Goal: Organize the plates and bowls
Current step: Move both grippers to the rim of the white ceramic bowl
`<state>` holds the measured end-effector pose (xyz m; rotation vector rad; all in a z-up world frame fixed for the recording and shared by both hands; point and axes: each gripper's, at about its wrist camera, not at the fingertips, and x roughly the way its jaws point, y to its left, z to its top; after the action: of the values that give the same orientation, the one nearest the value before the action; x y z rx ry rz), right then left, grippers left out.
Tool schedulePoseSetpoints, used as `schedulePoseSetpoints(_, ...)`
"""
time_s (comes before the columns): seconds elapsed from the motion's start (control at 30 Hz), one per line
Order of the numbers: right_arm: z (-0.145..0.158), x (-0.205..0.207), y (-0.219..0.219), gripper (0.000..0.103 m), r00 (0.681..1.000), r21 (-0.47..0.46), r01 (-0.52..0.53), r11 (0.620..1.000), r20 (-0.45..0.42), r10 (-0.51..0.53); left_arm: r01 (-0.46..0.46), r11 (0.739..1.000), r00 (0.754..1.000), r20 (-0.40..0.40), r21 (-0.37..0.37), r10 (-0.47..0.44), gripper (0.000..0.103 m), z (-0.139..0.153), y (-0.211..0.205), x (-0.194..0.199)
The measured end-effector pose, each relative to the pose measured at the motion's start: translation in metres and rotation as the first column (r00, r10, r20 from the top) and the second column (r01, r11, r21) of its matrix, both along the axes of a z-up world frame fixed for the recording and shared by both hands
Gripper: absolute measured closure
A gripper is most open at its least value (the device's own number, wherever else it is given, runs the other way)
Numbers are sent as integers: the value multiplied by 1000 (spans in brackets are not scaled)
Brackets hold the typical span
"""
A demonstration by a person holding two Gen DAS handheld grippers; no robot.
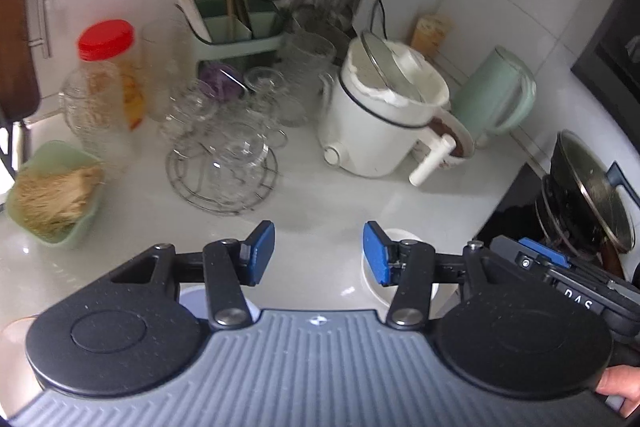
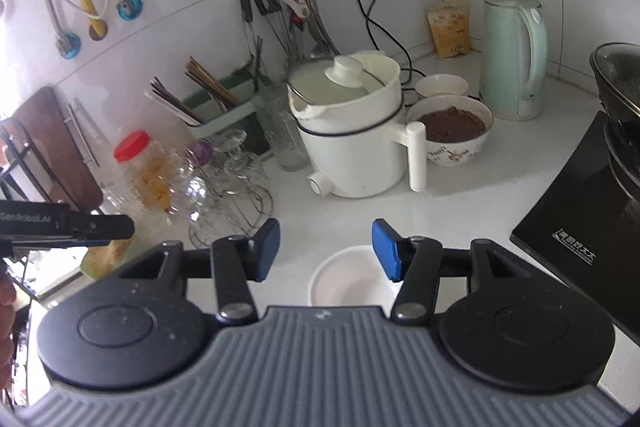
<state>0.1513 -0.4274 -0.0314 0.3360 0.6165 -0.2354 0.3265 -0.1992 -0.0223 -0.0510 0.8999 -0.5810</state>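
Note:
My left gripper is open and empty above the white counter. A small white bowl sits just behind its right finger, partly hidden. Another pale dish shows under its left finger. My right gripper is open and empty, and a white bowl lies on the counter below it, next to its right finger. A patterned bowl of brown food and a small empty white bowl stand behind the white cooking pot.
Glass cups on a wire rack, a red-lidded jar, a green container of noodles, a chopstick holder and a green kettle crowd the back. A black induction hob with a wok is at the right.

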Motion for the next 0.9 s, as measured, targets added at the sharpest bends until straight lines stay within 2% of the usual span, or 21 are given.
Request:
schedulePoseSetpoints(0.1, -11, 2, -7, 49, 1000, -15, -4, 1000, -15, 4, 4, 1000, 1000, -16, 12, -4, 48, -11, -16, 2)
schedulePoseSetpoints(0.2, -23, 4, -15, 49, 1000, -16, -7, 1000, -27, 7, 26, 999, 1000, 14, 39, -27, 48, -14, -34, -2)
schedulePoseSetpoints(0.3, -37, 9, -23, 49, 999, 4, 2, 1000, -50, -2, 56, 998, 998, -11, 17, -56, 48, -22, -46, 1)
schedulePoseSetpoints(0.4, -43, 14, -30, 48, 999, 26, -4, 1000, -50, 5, 61, 997, 998, -6, 40, -60, 48, -32, -60, 6)
schedulePoseSetpoints(0.53, -50, 23, -38, 48, 999, 15, 4, 1000, -52, -3, 60, 998, 996, -69, 5, -60, 48, -50, -75, 17)
schedulePoseSetpoints(0.8, -71, 40, -59, 49, 996, 72, 21, 997, -91, -15, 80, 997, 986, -148, 11, -77, 48, -91, -117, 30)
schedulePoseSetpoints(0.9, -87, 43, -65, 49, 992, 103, 33, 994, -125, -20, 84, 996, 982, -173, 41, -76, 48, -112, -128, 35)
